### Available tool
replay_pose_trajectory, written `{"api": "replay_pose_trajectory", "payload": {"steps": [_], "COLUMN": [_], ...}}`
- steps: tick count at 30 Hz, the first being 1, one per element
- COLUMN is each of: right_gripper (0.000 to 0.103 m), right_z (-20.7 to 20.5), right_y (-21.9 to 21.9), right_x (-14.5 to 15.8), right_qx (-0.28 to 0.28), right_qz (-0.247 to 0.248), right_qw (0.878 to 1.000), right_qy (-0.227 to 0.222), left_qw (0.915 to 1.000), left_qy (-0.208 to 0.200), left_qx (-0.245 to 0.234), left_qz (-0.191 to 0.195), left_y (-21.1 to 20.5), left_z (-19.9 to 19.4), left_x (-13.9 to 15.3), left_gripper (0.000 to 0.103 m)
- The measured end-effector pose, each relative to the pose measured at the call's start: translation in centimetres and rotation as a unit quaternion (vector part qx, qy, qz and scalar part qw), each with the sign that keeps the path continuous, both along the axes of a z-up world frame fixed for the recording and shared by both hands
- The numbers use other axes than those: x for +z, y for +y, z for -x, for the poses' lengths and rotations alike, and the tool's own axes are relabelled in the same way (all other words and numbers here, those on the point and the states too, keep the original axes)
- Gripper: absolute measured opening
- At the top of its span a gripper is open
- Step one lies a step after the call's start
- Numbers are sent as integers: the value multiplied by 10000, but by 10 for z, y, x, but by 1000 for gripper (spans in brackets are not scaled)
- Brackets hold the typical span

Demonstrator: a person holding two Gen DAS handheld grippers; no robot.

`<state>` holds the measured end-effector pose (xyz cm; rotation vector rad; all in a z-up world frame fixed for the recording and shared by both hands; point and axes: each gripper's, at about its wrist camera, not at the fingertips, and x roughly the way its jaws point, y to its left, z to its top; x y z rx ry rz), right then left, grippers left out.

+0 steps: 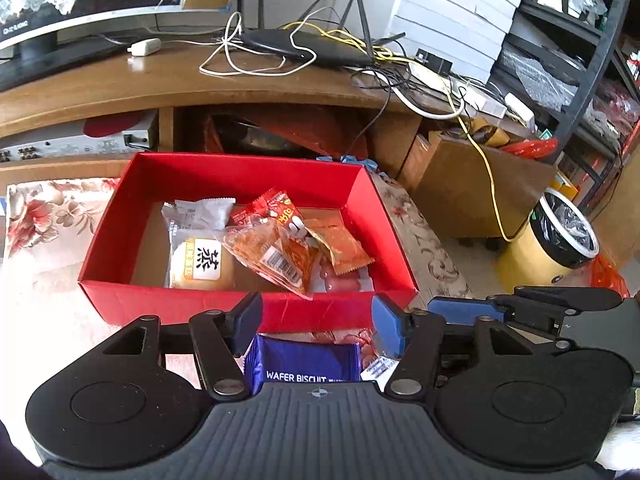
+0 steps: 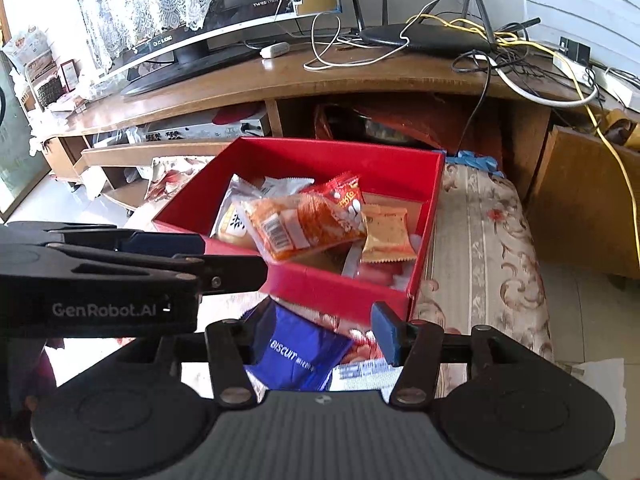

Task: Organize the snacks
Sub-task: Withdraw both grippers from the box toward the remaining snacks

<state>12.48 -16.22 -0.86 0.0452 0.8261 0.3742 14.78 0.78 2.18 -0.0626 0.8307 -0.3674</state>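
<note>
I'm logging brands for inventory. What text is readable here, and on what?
"WAFER BISCUIT": blue packet.
"GenRobot.AI": left gripper, on its side.
A large Chinese character: bun packet; its smaller print is unreadable.
Monitor lettering, red packet print, barcode digits: too blurred.

red box [image 1: 248, 304] just past the fingers, brown floor inside | blue wafer biscuit pack [image 1: 304, 362] with white lettering, right under the pads | blue pads [image 1: 386, 320] on black grippers | orange-red snack packs [image 1: 272, 252] | cream floral cloth [image 2: 484, 240] with red flowers, off to the side
</note>
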Motion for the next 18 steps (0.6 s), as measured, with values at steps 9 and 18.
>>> {"api": "replay_pose_trajectory", "payload": {"steps": [9,18], "right_gripper": [48,49], "right_z": [11,24], "right_y": [-4,-12], "right_x": [-5,-16], "right_qx": [-23,-66], "right_qz": [13,56], "right_qw": [9999,9995], "right_qy": [108,295], "left_qw": [9999,9996], "left_qy": [37,147], "left_qx": [-96,-162], "left_qz": [-99,-177], "left_y": [-9,-19], "left_z": [12,21], "left_x": [-6,-16], "left_gripper": [69,71]}}
